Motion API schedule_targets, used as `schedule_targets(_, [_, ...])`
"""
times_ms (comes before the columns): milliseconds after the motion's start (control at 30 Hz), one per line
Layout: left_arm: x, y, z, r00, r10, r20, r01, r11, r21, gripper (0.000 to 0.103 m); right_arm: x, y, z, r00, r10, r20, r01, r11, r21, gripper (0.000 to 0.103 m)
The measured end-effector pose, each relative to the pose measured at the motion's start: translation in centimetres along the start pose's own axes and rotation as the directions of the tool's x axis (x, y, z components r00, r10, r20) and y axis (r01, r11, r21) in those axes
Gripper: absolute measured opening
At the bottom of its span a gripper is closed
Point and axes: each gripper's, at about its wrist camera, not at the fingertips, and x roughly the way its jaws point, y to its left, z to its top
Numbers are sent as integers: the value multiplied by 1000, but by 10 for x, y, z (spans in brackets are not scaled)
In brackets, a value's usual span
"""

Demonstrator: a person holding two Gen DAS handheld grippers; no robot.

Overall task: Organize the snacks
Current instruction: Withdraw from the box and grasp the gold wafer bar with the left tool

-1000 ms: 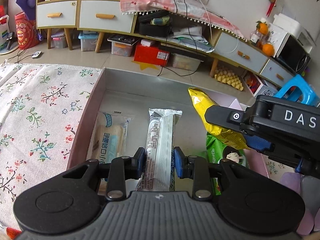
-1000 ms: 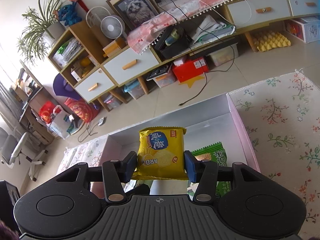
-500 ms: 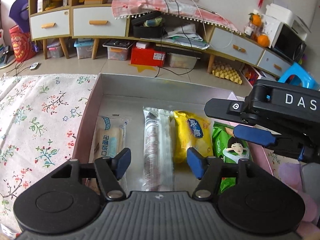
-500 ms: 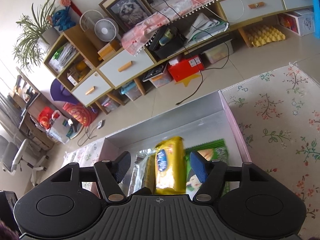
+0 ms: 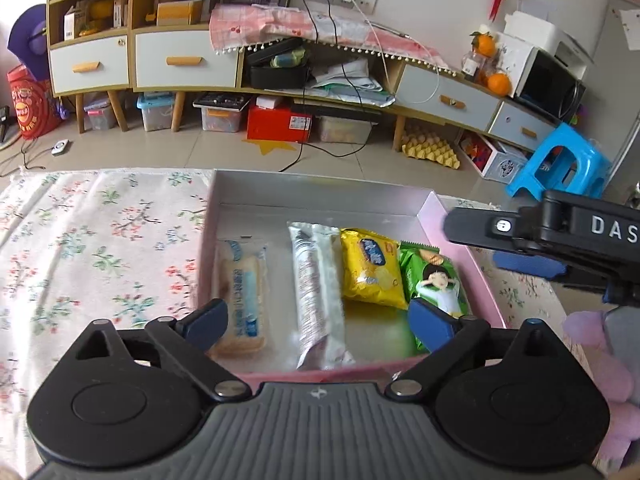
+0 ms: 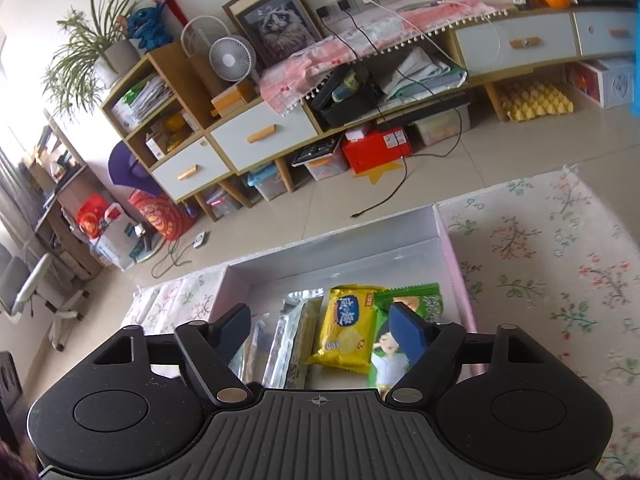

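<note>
Both claws are spread wide and hold nothing. Left claw hangs over the near edge of the box; right claw hangs above its right half.

Four snacks lie flat in the box, side by side, long axis front to back:
- bread pack, leftmost, clear gap to the next
- silver bar
- yellow cracker bag, just beside the bar, sits further back than the rest
- green bag, against the right wall, edge touching or slightly under the yellow one; can't tell which

My read: the placing looks done and the step is tidying the row or clearing out. No loose snacks show on the flowered cloth covering the table.

To do it well:
- Lift both claws straight up first; fingers sit low near the wrappers and the box wall, so a sideways exit could drag a pack.
- If squaring the row, nudge the yellow bag forward by its crimped end, light pinch, since crackers probably crush.
- Keep the claws apart; they crowd the right side.
</note>
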Motion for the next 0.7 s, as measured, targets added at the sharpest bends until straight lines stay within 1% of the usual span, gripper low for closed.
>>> schedule_targets(133, [-13, 5, -5, 1000, 21, 2, -21, 999, 39, 102, -12, 2, -4, 1000, -15, -18, 14, 999, -33, 83])
schedule_targets(167, [-16, 7, -6, 1000, 26, 1, -26, 999, 46, 102, -15, 2, -6, 1000, -19, -23, 19, 999, -38, 86])
schedule_targets(333, [-27, 14, -13, 998, 54, -9, -54, 995, 80, 102, -29, 3, -13, 999, -32, -34, 29, 997, -68, 87])
schedule_targets(533, [-40, 28, -24, 997, 76, -23, -74, 993, 88, 102, -44, 3, -23, 998, -50, -47, 45, 994, -104, 89])
schedule_targets(700, [-51, 37, -34, 994, 105, -25, -101, 986, 132, 102, -54, 4, -34, 996, -62, -59, 53, 988, -143, 90])
